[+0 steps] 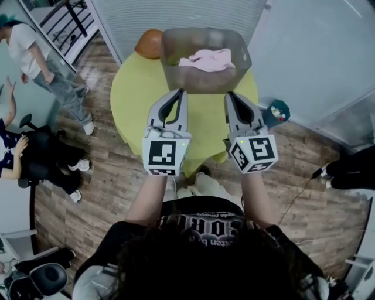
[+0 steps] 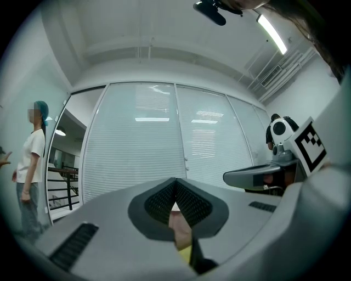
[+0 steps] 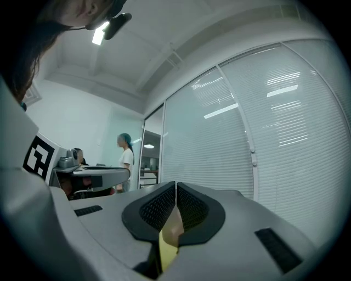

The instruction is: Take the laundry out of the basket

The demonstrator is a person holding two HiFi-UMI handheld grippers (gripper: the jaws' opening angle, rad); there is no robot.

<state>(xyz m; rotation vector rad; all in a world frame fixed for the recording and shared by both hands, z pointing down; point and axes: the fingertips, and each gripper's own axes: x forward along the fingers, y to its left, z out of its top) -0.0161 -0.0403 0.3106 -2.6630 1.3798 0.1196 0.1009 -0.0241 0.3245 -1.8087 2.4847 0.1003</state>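
Far on your left, a person in a white shirt (image 1: 26, 47) stands on the wood floor (image 1: 111, 187), near a black rail (image 1: 67, 23). A bit closer to you, a second person (image 1: 41, 158) in dark clothes and white shoes sits low down by the left edge of the head view.

In front of you is a round yellow table (image 1: 137, 96). It stands on the wood floor, and its top is bare on the side near you. Behind it runs a glass wall with white blinds (image 1: 176, 14).

Your left tongs (image 1: 181, 92) hang over the table with the tip aimed at the basket. Its two jaws are pressed together and there is nothing between them.

Just past the far left edge of the table sits a round orange thing (image 1: 149, 44). It is too blurry to tell what it is.

The basket (image 1: 171, 61) is grey and see-through. It stands on the far side of the table, ahead of both tongs and not touching them. The pink laundry (image 1: 208, 60) lies inside it in a soft heap near the top.

Your right tongs (image 1: 229, 95) hang beside the left one, also aimed at the basket. Its jaws are closed tight too, and they grip nothing.

Just right of the right tongs, at the table's edge, is a small teal thing (image 1: 275, 112). Farther right, a thin dark cable (image 1: 299, 193) lies across the wood floor, and a pale wall stands behind it.
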